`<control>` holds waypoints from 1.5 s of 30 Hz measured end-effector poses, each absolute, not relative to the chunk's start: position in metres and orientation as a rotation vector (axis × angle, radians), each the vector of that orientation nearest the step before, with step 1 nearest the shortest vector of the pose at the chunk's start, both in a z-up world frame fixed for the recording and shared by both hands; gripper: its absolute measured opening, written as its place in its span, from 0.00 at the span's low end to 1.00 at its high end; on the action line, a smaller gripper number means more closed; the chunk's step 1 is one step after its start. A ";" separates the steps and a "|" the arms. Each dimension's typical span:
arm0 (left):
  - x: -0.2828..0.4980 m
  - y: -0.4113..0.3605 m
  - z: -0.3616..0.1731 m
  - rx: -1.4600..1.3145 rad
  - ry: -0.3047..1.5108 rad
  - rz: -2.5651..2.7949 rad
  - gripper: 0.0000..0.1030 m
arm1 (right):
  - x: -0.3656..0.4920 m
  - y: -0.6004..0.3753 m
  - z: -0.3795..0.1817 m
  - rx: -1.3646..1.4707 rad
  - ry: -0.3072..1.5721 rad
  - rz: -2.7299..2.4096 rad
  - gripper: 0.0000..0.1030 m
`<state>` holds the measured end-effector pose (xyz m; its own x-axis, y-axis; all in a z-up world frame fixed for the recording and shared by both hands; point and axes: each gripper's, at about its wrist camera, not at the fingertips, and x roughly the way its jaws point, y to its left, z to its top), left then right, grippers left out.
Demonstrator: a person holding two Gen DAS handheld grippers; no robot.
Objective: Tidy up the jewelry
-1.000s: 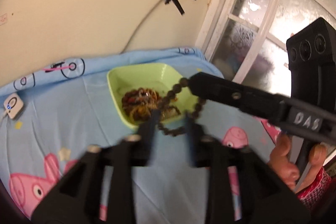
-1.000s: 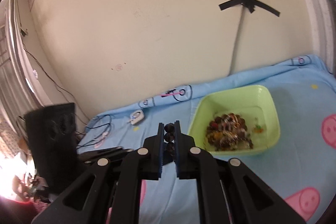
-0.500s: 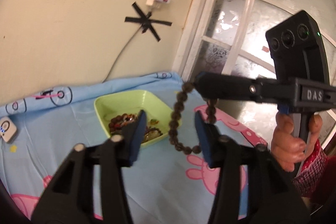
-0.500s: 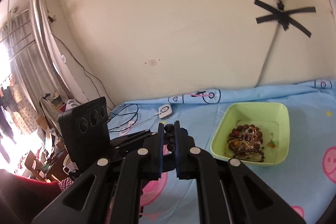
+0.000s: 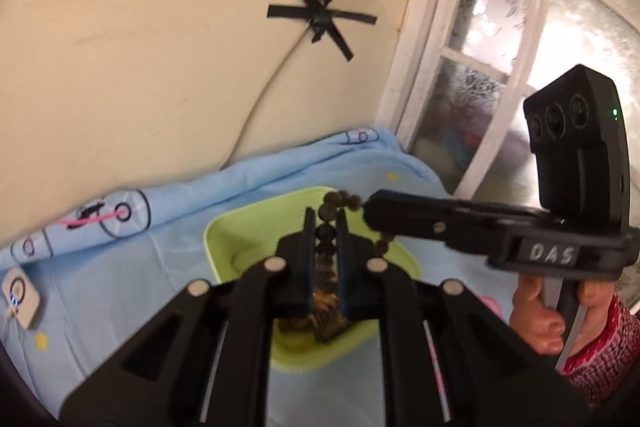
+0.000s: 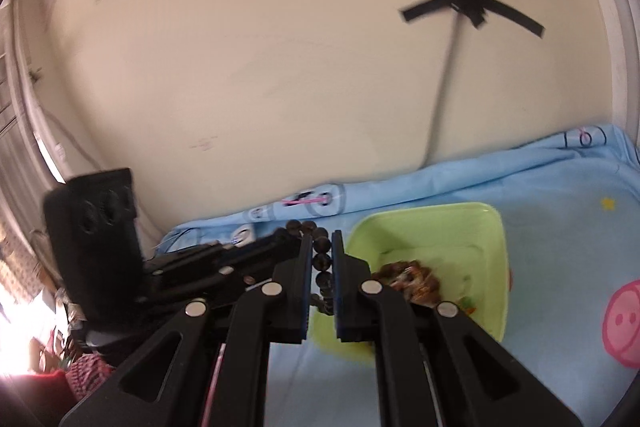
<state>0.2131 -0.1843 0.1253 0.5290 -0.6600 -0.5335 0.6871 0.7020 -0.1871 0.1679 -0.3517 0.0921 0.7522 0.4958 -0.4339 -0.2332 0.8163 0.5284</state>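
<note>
Left fingers (image 5: 307, 227) are just closing onto the bead bracelet (image 5: 325, 233) above the green tray (image 5: 224, 239), right fingers (image 6: 305, 251) clamp it too, so any pulling apart could snap the string and scatter beads over the blue sheet (image 6: 560, 187).

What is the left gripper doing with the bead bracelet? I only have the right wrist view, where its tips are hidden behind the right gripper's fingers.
Observer: In the left wrist view the left gripper is shut on the bead bracelet; its jaws have just been closing, with beads between them.
Operator: How does the strand run between the grippers?
Observer: A short arc of beads spans from the left fingers to the right gripper, and a few beads hang below its tip.
Operator: What holds the right gripper?
Observer: A hand with a red patterned sleeve grips its handle.
</note>
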 end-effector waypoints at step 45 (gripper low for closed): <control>0.007 -0.088 0.032 0.148 0.680 -0.384 0.81 | -0.024 -0.244 -0.002 0.524 0.622 0.040 0.28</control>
